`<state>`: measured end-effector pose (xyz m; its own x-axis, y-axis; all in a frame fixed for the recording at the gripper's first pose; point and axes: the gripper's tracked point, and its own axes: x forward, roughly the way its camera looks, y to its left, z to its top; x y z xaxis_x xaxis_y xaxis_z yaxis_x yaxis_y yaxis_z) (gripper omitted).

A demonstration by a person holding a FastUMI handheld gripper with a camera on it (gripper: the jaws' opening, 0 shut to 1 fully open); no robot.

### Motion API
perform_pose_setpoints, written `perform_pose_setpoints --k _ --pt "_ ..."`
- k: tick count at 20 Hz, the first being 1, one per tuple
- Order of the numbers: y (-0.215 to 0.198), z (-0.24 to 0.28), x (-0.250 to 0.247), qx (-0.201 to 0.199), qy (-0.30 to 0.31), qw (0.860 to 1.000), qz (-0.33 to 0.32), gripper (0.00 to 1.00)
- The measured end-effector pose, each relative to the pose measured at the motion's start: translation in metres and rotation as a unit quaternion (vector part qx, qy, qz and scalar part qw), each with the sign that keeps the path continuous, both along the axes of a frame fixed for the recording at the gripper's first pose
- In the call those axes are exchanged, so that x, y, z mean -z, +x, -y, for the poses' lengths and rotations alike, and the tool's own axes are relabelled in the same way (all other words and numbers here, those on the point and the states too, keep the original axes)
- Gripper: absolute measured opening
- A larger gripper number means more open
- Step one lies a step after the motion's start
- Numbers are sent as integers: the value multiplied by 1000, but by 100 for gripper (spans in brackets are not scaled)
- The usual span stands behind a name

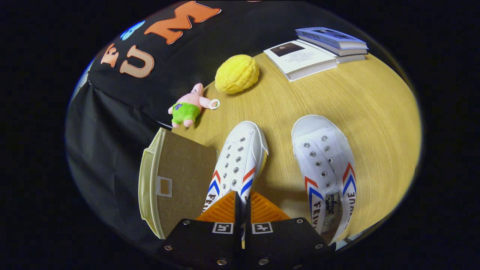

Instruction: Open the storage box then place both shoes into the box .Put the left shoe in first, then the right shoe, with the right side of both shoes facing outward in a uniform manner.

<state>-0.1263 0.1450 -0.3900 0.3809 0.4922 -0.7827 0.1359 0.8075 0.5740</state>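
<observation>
gripper (242,204) clamped tight on left shoe's (240,159) heel edge, right shoe (328,172) alongside on table (375,112), storage box (176,180) just left

Bright even light, soft shadows, sharp ctr, fisheye-warped edges.

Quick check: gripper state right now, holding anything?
Gripper: shut on the left shoe, fingers pinching the rear of its upper. The other shoe lies untouched on the table.
</observation>
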Motion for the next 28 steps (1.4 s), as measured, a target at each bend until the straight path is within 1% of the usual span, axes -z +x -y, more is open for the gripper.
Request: perform_pose_setpoints --k 4,6,11,14,17,20,24,27,28 --pt "15 -8 -39 1 20 999 38 4" --pt "23 -14 -64 -5 26 998 65 4" --pt "37 -41 -122 -30 51 991 120 4" --pt "41 -61 -152 -60 62 985 149 4" --pt "39 -93 -162 -97 69 978 172 4" --pt "37 -126 -158 -133 68 974 168 4" --pt "28 -165 -141 -189 55 966 168 4" --pt "25 -181 -119 -217 35 964 153 4" --pt "22 -185 -111 -232 27 961 146 4"
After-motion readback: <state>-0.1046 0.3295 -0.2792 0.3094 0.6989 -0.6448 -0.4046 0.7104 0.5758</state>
